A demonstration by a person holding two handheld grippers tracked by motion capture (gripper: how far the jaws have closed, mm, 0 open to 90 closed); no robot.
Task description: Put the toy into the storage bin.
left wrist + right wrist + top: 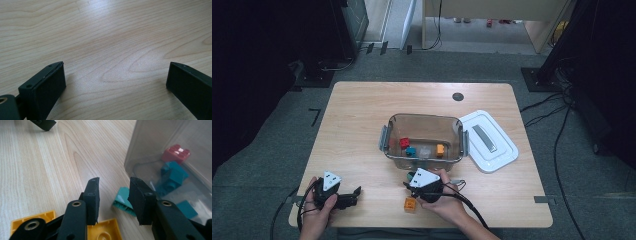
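I held my right gripper (113, 195) low by the clear bin (424, 122), its jaws partly apart and gripping nothing, lined up on the green brick (123, 201) lying on the table against the bin's wall, while my left gripper (115, 82) rested wide open, out of the way.

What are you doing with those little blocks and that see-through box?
A person is gathering toy bricks. The clear box already holds red, teal, clear and orange ones, and its white lid lies beside it. The right gripper is low over the table, jaws partly open, nothing between them, with a green brick just ahead and a yellow brick under it. The left gripper rests open.
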